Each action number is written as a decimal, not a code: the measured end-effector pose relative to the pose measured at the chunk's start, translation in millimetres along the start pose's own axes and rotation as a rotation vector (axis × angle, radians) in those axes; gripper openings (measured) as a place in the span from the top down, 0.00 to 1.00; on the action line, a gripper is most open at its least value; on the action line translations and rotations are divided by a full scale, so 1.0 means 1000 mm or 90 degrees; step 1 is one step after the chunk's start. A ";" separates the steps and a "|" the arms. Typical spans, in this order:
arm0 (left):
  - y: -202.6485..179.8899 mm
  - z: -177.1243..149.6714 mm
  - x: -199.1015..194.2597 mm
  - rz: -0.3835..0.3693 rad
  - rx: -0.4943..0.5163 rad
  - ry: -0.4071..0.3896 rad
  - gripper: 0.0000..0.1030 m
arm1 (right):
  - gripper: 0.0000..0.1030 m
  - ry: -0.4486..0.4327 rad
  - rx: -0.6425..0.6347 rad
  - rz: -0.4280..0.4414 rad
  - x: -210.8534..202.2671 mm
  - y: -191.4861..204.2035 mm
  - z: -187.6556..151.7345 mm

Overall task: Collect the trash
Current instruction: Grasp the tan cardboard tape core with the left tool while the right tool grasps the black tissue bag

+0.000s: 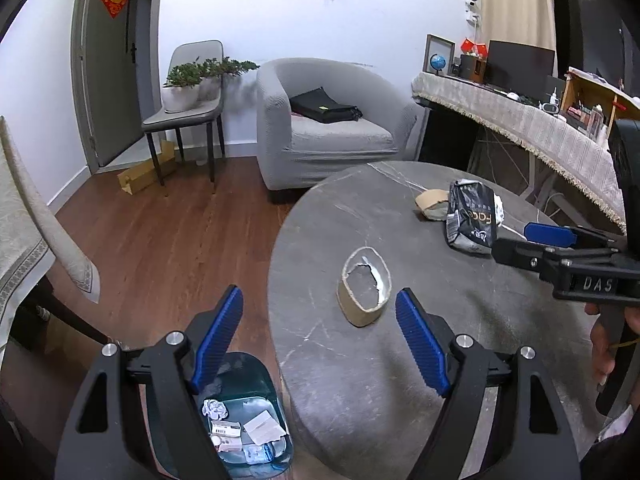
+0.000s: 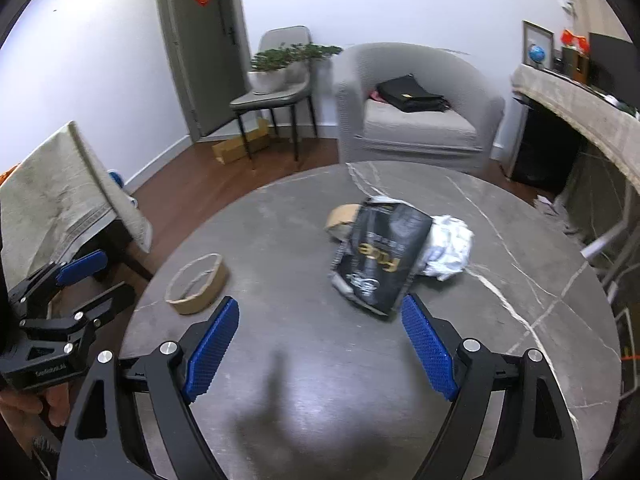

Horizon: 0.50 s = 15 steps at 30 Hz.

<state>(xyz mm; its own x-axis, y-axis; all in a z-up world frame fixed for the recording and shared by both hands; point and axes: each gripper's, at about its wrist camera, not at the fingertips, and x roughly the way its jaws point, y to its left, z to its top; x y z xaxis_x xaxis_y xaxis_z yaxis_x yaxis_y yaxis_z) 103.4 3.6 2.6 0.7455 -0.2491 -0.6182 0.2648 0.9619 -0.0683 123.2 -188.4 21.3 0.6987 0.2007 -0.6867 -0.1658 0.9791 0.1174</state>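
A brown cardboard tape ring (image 1: 365, 287) lies on the round grey table (image 1: 440, 360), just ahead of my open left gripper (image 1: 320, 308); it also shows in the right wrist view (image 2: 198, 283). A black foil bag (image 2: 380, 256) lies further in, with crumpled white paper (image 2: 448, 252) and a second cardboard ring (image 2: 341, 218) beside it. My open right gripper (image 2: 320, 320) hovers just short of the bag, empty. The bag (image 1: 472, 216) and the right gripper (image 1: 520, 240) show in the left wrist view. A teal trash bin (image 1: 244, 420) with paper scraps stands on the floor under my left gripper.
A grey armchair (image 1: 328, 124) with a black bag stands behind the table. A chair with potted plants (image 1: 188, 96) is by the door. A cloth-covered desk (image 1: 540, 128) runs along the right. Another cloth-covered table (image 1: 24, 240) is at left.
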 end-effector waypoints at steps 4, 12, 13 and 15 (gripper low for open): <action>-0.006 -0.001 0.007 -0.004 0.008 0.009 0.23 | 0.18 0.005 0.031 -0.011 0.003 -0.006 -0.001; -0.016 0.003 0.024 -0.016 0.027 0.019 0.26 | 0.17 0.008 0.062 -0.002 0.007 -0.010 0.001; -0.017 0.003 0.028 -0.018 0.032 0.022 0.29 | 0.17 0.010 0.061 -0.001 0.009 -0.008 0.002; -0.017 0.005 0.035 -0.024 0.035 0.028 0.33 | 0.17 0.016 0.049 -0.009 0.014 -0.005 0.003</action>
<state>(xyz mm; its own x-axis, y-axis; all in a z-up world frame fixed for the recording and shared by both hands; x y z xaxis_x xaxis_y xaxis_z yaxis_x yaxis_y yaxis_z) 128.4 -22.6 -14.0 0.7073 -0.2784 -0.6498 0.3256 0.9442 -0.0501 135.9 -190.7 13.2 0.6826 0.1873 -0.7063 -0.1015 0.9815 0.1622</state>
